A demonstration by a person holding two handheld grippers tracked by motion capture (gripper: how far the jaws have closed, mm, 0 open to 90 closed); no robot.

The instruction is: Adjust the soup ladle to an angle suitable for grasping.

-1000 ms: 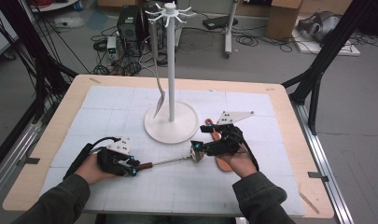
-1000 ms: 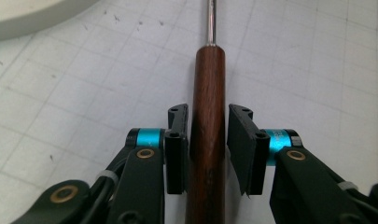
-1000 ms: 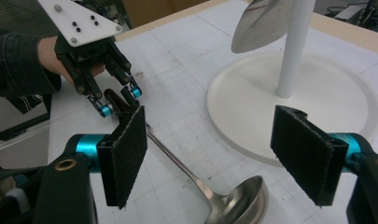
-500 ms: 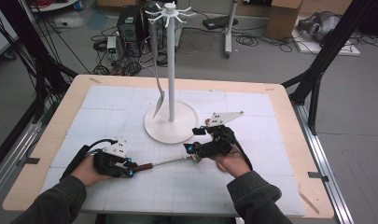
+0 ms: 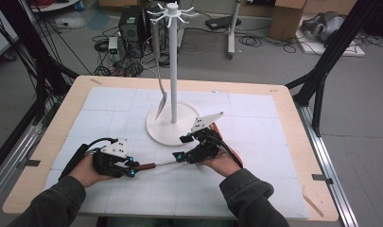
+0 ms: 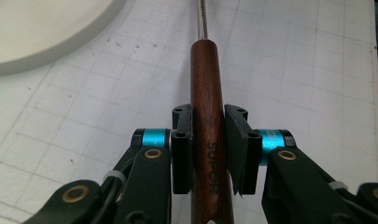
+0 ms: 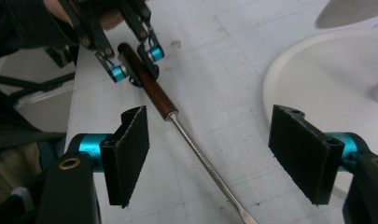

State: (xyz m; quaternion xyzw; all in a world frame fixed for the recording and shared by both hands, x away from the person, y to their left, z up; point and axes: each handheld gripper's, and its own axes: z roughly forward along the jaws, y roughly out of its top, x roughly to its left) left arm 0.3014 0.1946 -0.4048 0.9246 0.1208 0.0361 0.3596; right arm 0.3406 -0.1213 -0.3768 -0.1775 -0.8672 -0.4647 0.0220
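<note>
Fork point(image 5: 161, 100) apparently on white rack point(image 5: 172, 124)

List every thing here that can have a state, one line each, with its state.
Left gripper: shut on the wooden handle; jaws have just been closing.
Right gripper: open, jaws either side of the metal shaft, not touching it.
Utensil: lying across the mat, handle gripped.
Fork: hanging from the stand, tines down.
Stand: upright on its round base.

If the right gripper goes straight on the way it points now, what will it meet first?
Probably the utensil's metal shaft, which lies between the right gripper's open jaws. Farther along that line is the left gripper, shut on the wooden handle. Depth is uncertain.
</note>
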